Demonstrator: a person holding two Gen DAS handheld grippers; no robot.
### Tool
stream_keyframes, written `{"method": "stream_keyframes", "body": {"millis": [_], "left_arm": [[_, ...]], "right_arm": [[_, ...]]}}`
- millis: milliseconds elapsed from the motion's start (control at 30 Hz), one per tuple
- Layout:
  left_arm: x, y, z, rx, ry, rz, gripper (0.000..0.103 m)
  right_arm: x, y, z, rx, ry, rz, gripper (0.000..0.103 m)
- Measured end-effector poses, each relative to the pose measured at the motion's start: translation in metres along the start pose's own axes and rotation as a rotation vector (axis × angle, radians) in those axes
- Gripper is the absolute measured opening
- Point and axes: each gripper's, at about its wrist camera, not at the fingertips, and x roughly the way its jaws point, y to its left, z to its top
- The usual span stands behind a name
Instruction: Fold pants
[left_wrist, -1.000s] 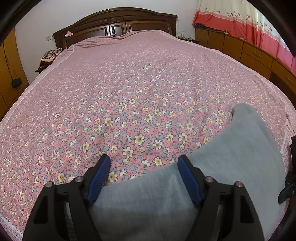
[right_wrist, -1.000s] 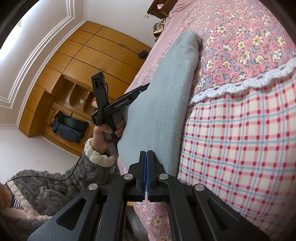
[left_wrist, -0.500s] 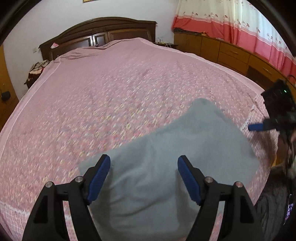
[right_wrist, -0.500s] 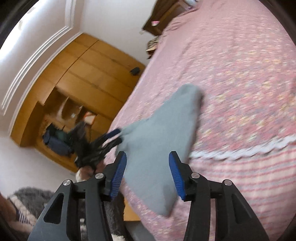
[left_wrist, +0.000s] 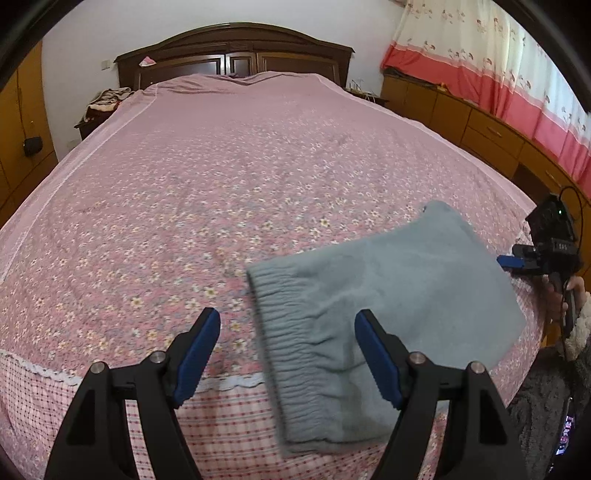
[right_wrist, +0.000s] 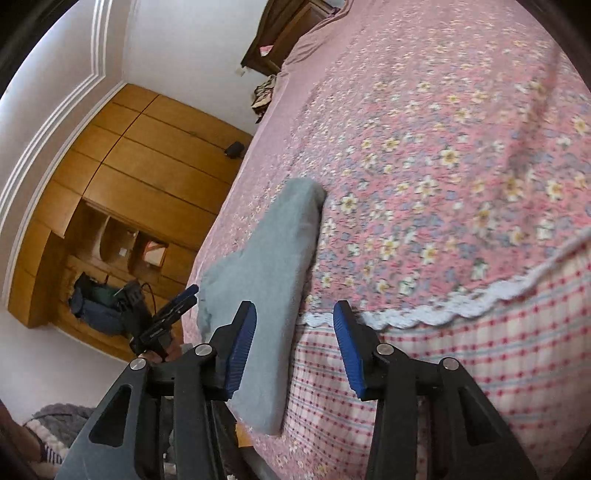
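The grey-blue pants (left_wrist: 391, 295) lie folded into a compact bundle at the near right corner of the bed, ribbed waistband towards me and partly hanging over the edge. My left gripper (left_wrist: 288, 354) is open and empty, held just above and in front of the waistband. My right gripper (right_wrist: 293, 349) is open and empty too, close to the hanging end of the pants (right_wrist: 266, 280). The right gripper also shows in the left wrist view (left_wrist: 546, 251), beside the bundle. The left gripper shows in the right wrist view (right_wrist: 173, 310), beyond the pants.
The bed has a pink floral sheet (left_wrist: 236, 177) with a lace-trimmed checked border (left_wrist: 229, 424) at the near edge. A dark wooden headboard (left_wrist: 236, 51) stands at the far end. Wooden cabinets (left_wrist: 480, 122) run along the right, a wardrobe (right_wrist: 140, 177) on the left.
My right gripper has opened and let go of the pants. Both grippers have pulled back from the bundle, which now rests folded at the bed's near right corner.
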Motion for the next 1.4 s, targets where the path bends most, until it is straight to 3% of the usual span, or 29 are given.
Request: {"method": "stream_keyframes", "body": {"millis": [333, 433, 700, 833, 900, 1000, 1067, 1167, 1267, 1400], "left_arm": [[-0.003, 0.008, -0.004, -0.018, 0.001, -0.005, 0.079], [-0.003, 0.010, -0.005, -0.020, 0.002, -0.003, 0.079], [0.006, 0.010, -0.006, -0.057, 0.021, -0.018, 0.079], [0.001, 0.002, -0.008, -0.033, 0.007, -0.015, 0.079], [-0.001, 0.001, -0.009, -0.013, 0.002, -0.006, 0.079], [0.002, 0.004, -0.011, -0.030, 0.018, 0.003, 0.079], [0.001, 0.007, -0.009, -0.049, 0.020, 0.006, 0.079], [-0.009, 0.008, -0.004, -0.052, -0.010, 0.001, 0.079], [-0.018, 0.009, -0.002, -0.034, -0.038, 0.013, 0.079], [-0.017, 0.022, 0.000, -0.085, -0.026, 0.008, 0.079]], "right_arm": [[0.025, 0.018, 0.016, -0.043, 0.050, -0.027, 0.046], [0.040, 0.016, 0.020, -0.052, 0.090, -0.075, 0.046], [0.068, 0.003, 0.041, -0.068, 0.155, 0.070, 0.046], [0.067, 0.005, 0.026, -0.072, 0.229, 0.133, 0.046], [0.068, 0.011, 0.016, -0.113, 0.267, 0.133, 0.046], [0.074, 0.017, 0.013, -0.143, 0.244, 0.093, 0.046], [0.080, 0.014, 0.018, -0.108, 0.224, 0.113, 0.044], [0.084, 0.003, 0.026, -0.039, 0.216, 0.087, 0.023], [0.075, -0.007, 0.027, 0.032, 0.210, 0.088, 0.019], [0.073, 0.000, 0.028, 0.038, 0.204, 0.012, 0.013]]}}
